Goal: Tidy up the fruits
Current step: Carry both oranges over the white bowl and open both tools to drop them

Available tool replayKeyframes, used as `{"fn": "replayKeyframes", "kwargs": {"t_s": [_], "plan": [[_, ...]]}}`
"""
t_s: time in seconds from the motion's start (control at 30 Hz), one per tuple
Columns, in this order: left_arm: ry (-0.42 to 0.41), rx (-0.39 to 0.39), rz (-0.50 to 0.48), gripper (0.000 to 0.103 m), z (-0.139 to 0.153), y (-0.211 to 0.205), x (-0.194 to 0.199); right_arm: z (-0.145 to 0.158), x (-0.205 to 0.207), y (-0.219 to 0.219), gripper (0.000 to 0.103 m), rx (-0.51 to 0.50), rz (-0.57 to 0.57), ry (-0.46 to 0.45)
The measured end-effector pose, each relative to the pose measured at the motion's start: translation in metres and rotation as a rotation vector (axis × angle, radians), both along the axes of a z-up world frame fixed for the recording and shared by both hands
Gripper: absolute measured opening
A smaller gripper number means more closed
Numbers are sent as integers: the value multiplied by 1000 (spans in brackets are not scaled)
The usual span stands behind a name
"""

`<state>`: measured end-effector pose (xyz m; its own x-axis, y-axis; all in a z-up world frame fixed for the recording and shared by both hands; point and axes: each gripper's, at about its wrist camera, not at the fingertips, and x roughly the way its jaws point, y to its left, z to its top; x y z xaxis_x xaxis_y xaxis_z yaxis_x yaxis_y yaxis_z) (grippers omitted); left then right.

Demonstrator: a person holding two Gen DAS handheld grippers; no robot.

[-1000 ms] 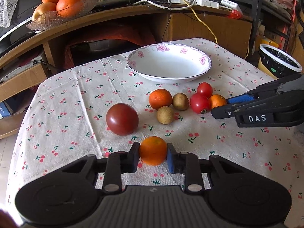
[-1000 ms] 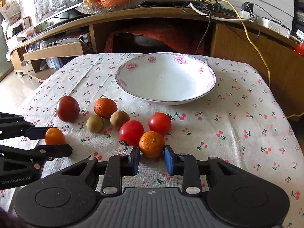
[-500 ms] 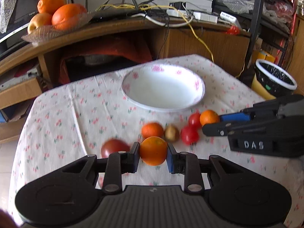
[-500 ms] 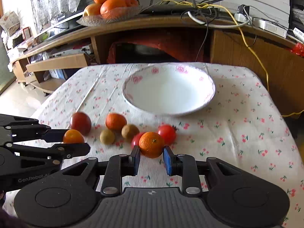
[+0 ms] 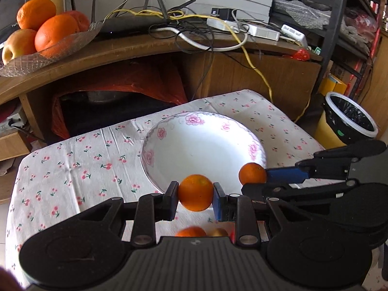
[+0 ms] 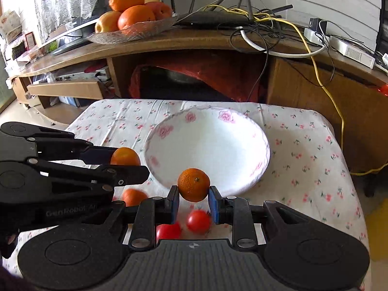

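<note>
Left wrist view: left gripper (image 5: 196,196) clamps round orange tangerine (image 5: 196,196) | right gripper (image 6: 194,197) clamps second orange tangerine (image 6: 193,184) (both airborne) | white floral-rimmed bowl (image 6: 263,145) just ahead of both

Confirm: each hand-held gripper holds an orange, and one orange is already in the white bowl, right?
Not quite. The white bowl is empty in the right wrist view. Each hand-held gripper, left and right, does hold an orange.
</note>
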<state>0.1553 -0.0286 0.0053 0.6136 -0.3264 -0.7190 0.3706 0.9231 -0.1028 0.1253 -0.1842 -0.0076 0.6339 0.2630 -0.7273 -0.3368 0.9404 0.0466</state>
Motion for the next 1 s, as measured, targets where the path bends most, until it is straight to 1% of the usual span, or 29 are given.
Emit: {"fn": "replayKeyframes", "kwargs": {"t_s": [0.1, 0.27, 0.4, 0.5, 0.73, 1.0], "plan": [[20, -2, 10, 36, -7, 1, 9, -6, 10, -1, 21, 15, -13, 17], [33, 7, 1, 36, -16, -2, 18, -18, 20, 3, 22, 5, -17, 44], [49, -2, 11, 36, -21, -4, 23, -23, 24, 1, 22, -5, -27, 41], [49, 8, 16, 37, -25, -4, 25, -25, 27, -1, 22, -4, -31, 39], [54, 2, 25, 38, -25, -4, 29, -27, 32, -3, 25, 10, -37, 42], [53, -14, 37, 46, -20, 0, 30, -27, 34, -3, 25, 11, -44, 32]]}}
